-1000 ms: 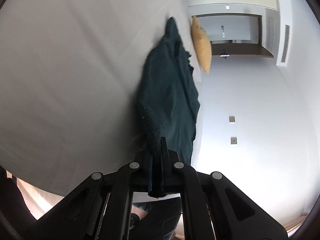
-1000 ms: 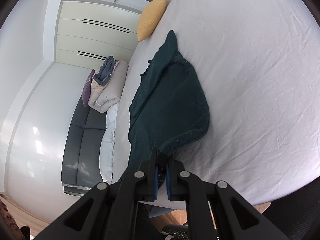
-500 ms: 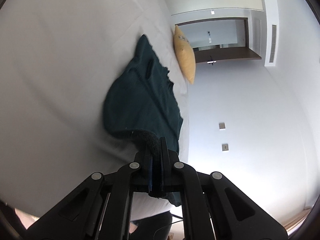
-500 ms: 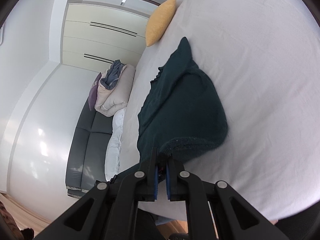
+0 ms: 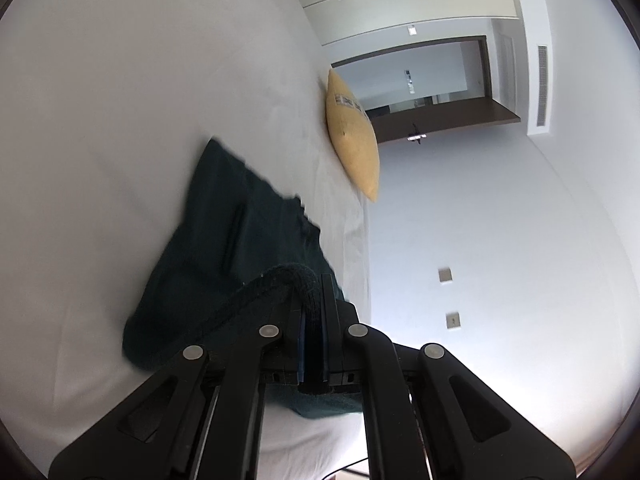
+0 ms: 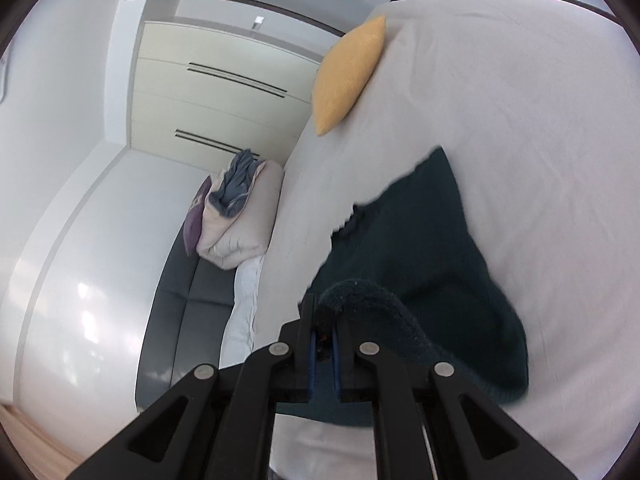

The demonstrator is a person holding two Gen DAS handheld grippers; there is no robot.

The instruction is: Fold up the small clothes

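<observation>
A dark green knitted garment [image 5: 236,248] [image 6: 424,248] lies on the white bed sheet [image 5: 120,100] [image 6: 540,120]. Its near hem is lifted and curls back over the rest of the cloth. My left gripper [image 5: 314,300] is shut on one corner of that thick hem. My right gripper [image 6: 325,312] is shut on the other corner of the hem. The garment's far end still rests flat on the sheet, pointing toward the pillow. Cloth below each pair of jaws is hidden by the gripper bodies.
A yellow pillow [image 5: 354,136] [image 6: 348,72] lies at the bed's far edge. Beside the bed stand a dark grey sofa [image 6: 180,292] with a bundled beige duvet [image 6: 236,216] and a purple cushion [image 6: 196,220]. Wardrobe doors [image 6: 224,92] and a doorway [image 5: 420,80] lie beyond.
Both grippers have risen and travelled forward over the bed, carrying the hem. The garment has gone from stretched out long to doubling over on itself.
</observation>
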